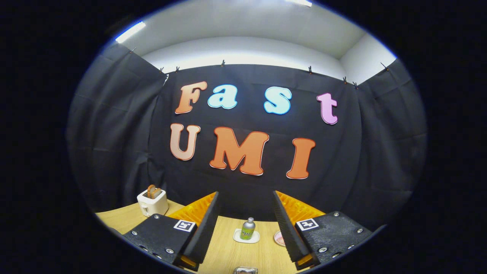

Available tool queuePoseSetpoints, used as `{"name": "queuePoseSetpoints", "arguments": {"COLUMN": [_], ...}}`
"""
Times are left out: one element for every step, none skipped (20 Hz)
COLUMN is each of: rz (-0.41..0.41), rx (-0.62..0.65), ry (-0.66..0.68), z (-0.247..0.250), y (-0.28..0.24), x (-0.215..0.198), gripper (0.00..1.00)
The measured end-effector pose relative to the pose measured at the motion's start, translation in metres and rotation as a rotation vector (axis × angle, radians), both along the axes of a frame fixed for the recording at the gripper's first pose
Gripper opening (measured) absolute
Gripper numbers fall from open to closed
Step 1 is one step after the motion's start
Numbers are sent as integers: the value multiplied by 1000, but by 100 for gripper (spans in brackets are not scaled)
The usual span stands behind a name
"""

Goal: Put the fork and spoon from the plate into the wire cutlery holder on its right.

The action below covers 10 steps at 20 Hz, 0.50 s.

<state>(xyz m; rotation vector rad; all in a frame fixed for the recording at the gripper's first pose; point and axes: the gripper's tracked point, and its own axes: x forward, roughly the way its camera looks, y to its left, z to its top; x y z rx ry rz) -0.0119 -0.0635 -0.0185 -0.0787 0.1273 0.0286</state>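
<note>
Gripper [245, 228] fingers stand wide, empty, aimed level at the far wall. Likely plate rim [245, 270] sits near, below the fingers; pitch down.

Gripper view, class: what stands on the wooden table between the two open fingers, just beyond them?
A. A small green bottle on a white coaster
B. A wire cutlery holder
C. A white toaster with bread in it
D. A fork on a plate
A: the small green bottle stands on a white coaster between the open gripper fingers; the toaster sits off to their left.
</note>
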Motion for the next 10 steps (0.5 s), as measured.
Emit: {"name": "queuePoseSetpoints", "arguments": {"rz": [0, 2, 4, 8, 11, 18, 22, 23, 26, 30], "rx": [4, 13, 21, 31, 41, 44, 38, 31, 26, 24], "ry": [-8, -15, -21, -10, 6, 0, -17, -35, -51, -63], "z": [2, 3, 5, 4, -1, -2, 3, 7, 8, 10], "y": [0, 1, 2, 3, 4, 6, 5, 4, 4, 5], "x": [1, 1, 1, 0, -2, -3, -5, -5, -7, -8], "gripper": [83, 86, 87, 88, 88, 90, 92, 94, 94, 95]}}
